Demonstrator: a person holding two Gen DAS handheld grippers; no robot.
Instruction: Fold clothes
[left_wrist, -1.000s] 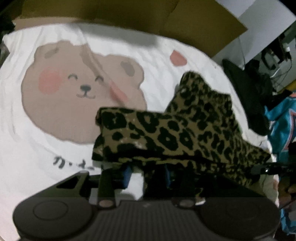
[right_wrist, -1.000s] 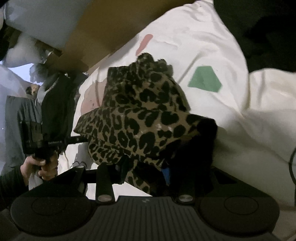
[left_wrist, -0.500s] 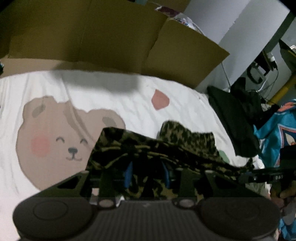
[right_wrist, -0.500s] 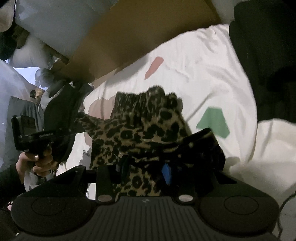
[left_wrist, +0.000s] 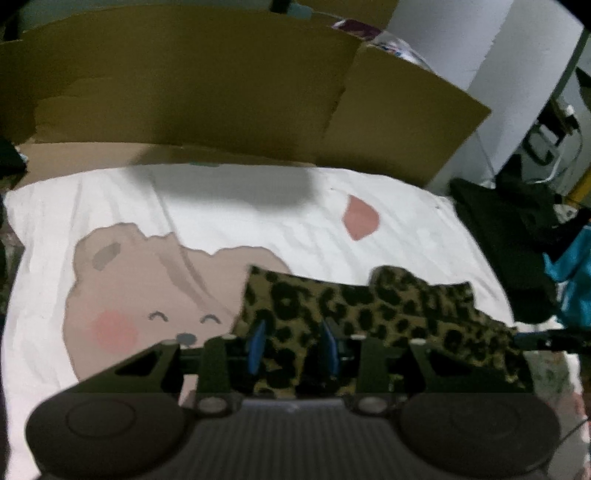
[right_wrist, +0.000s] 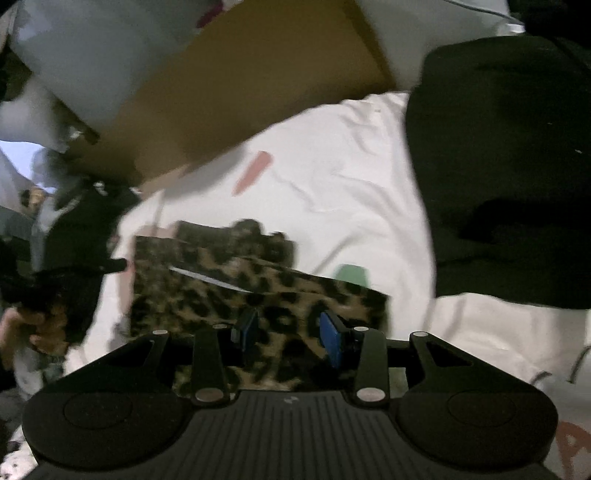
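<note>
White bear-print sheet (left_wrist: 229, 221) — leopard-print garment (left_wrist: 369, 306) lying flat; left gripper (left_wrist: 293, 345) and right gripper (right_wrist: 290, 334) jaws parted, pads astride its edge.

Your left wrist camera is looking low and forward across the white bedsheet (left_wrist: 229, 221) toward the cardboard (left_wrist: 207, 85). Your right wrist camera is tilting, facing leftward over the same sheet. Both are sitting close above the leopard-print garment (left_wrist: 354, 310), sharing it.
</note>
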